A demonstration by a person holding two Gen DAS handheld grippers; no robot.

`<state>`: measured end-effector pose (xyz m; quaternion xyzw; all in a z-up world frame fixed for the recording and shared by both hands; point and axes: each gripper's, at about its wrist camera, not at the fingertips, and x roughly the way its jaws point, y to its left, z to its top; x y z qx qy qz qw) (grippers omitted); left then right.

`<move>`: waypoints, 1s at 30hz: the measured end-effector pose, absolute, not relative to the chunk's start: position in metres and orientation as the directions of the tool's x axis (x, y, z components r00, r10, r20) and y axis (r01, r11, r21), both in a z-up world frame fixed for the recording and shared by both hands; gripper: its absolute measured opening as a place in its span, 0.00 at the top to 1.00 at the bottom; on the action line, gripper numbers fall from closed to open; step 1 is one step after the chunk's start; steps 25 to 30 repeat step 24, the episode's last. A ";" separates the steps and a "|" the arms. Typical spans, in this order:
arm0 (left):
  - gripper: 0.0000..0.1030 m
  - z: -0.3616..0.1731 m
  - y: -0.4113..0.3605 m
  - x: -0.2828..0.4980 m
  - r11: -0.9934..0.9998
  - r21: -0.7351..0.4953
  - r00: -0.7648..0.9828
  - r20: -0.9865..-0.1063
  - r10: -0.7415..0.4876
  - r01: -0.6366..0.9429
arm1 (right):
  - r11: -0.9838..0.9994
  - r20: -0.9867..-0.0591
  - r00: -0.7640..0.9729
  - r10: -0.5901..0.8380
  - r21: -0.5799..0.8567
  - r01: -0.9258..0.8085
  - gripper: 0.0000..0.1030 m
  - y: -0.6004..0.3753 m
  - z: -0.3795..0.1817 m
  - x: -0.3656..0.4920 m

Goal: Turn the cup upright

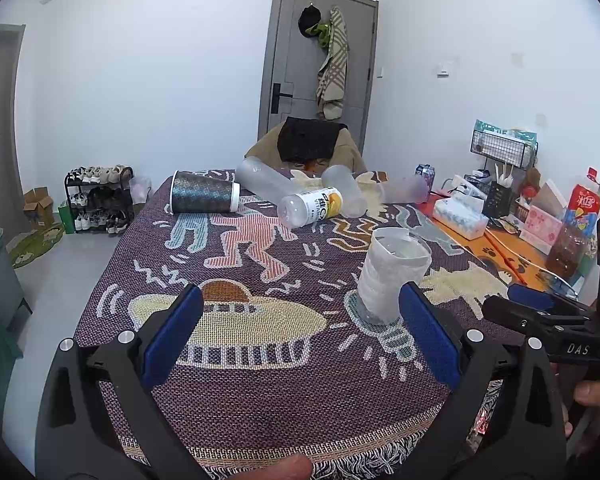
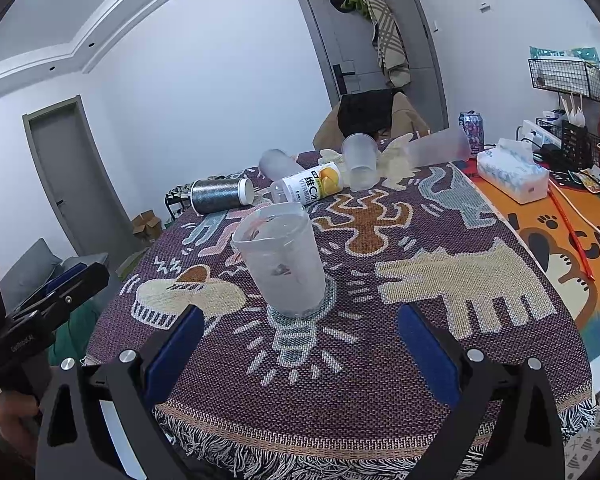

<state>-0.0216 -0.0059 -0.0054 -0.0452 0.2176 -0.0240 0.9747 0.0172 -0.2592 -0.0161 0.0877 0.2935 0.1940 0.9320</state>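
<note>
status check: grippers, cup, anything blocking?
Left gripper open, empty. Right gripper open, empty. Frosted cup upright on the woven cloth, free of both. Nothing between grippers and cup.

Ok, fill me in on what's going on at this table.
A person holds a claw in each hand. The left claw and right claw are both open and hold nothing. A frosted cup stands upright on the patterned cloth just ahead of them. Farther back, a glitter cup and a vitamin bottle lie on their sides.
</note>
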 end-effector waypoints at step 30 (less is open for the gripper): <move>0.05 -0.013 -0.006 -0.017 0.994 -0.100 0.899 -0.432 -0.073 0.033 | 0.912 -0.536 0.739 0.408 0.271 -0.307 0.07 -0.257 -0.025 0.023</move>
